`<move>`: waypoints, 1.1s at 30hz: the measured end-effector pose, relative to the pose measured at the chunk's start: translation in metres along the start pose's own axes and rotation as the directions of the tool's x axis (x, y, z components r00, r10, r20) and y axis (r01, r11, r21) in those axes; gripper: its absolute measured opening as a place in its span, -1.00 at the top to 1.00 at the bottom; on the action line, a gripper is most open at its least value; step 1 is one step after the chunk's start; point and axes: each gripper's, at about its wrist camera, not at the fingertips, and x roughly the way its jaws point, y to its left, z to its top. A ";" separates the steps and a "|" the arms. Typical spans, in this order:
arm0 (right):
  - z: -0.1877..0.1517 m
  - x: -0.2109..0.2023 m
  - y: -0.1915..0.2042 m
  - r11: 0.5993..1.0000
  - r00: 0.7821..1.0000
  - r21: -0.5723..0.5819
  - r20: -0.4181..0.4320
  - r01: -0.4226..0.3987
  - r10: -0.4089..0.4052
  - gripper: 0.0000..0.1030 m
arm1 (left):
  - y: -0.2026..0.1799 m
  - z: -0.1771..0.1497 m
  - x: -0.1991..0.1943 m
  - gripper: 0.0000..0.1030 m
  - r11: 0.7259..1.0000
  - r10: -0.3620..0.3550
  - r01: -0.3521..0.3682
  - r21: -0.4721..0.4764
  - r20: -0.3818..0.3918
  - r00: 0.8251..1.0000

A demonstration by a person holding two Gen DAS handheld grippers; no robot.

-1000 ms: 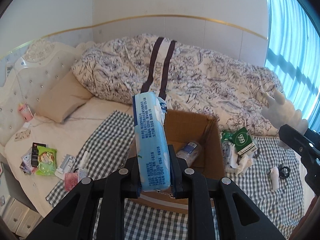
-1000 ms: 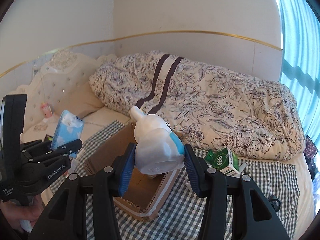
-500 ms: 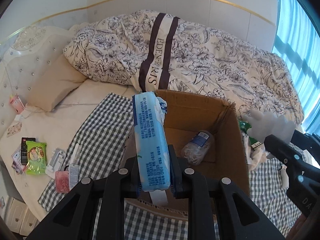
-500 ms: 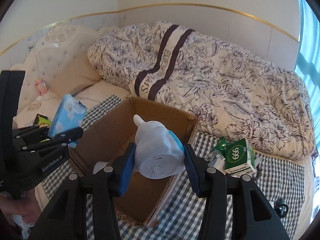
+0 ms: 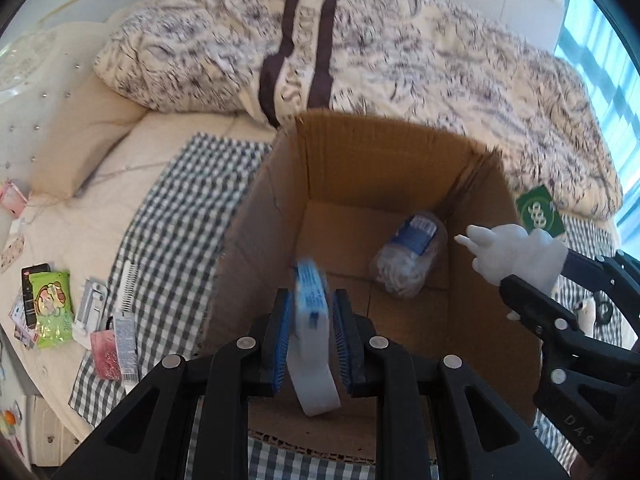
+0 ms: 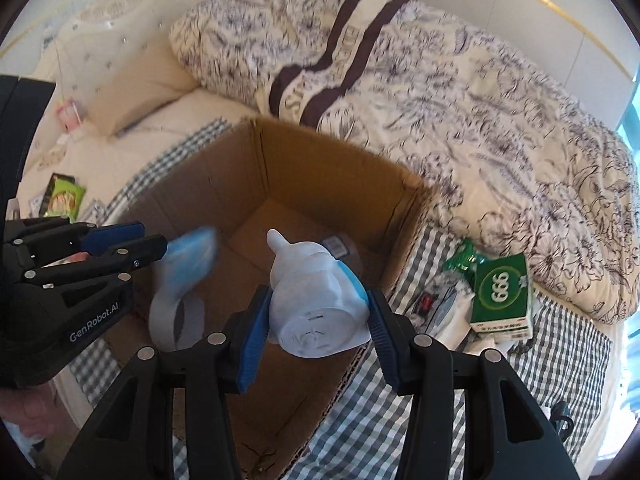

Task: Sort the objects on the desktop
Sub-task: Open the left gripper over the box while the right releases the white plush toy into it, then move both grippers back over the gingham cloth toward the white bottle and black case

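My left gripper (image 5: 312, 296) hangs over the near side of an open cardboard box (image 5: 360, 160). Its blue pads (image 5: 282, 332) stand apart from a blurred blue tissue pack (image 5: 311, 312) that drops between them into the box. In the right wrist view the same pack (image 6: 192, 256) falls just past the left gripper (image 6: 148, 240). My right gripper (image 6: 318, 304) is shut on a white figurine (image 6: 316, 300), held above the box (image 6: 240, 168). The figurine (image 5: 516, 256) also shows over the box's right wall. A clear bottle with a blue label (image 5: 408, 256) lies inside.
A green 666 carton (image 6: 502, 292) and wrappers lie right of the box on a gingham cloth (image 5: 172, 220). Further left lie a green snack packet (image 5: 52, 304), a comb (image 5: 128, 288) and a pink packet (image 5: 104, 354). A flowered quilt (image 6: 440, 92) is heaped behind.
Both grippers have come forward and down over the box. The left gripper has opened and the tissue pack is sliding out of it into the box. The right still holds the figurine.
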 end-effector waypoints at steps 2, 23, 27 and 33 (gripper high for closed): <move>-0.001 0.006 0.001 1.000 1.000 -0.005 -0.022 -0.003 0.003 0.08 | -0.002 0.000 0.003 0.60 1.000 -0.005 0.005 0.004 -0.005 1.000; -0.001 -0.054 0.020 0.999 0.972 -0.032 0.234 0.026 -0.018 -0.58 | 0.018 0.000 -0.098 0.40 0.993 0.008 0.034 -0.111 0.359 0.933; -0.003 -0.081 0.015 1.000 0.950 -0.002 0.310 0.027 -0.025 -0.59 | 0.016 -0.003 -0.119 0.40 0.993 0.008 0.038 -0.107 0.391 0.920; -0.010 -0.126 0.001 0.998 0.917 0.048 0.395 0.049 -0.064 -0.69 | 0.006 -0.013 -0.154 0.40 0.993 0.011 0.041 -0.108 0.447 0.894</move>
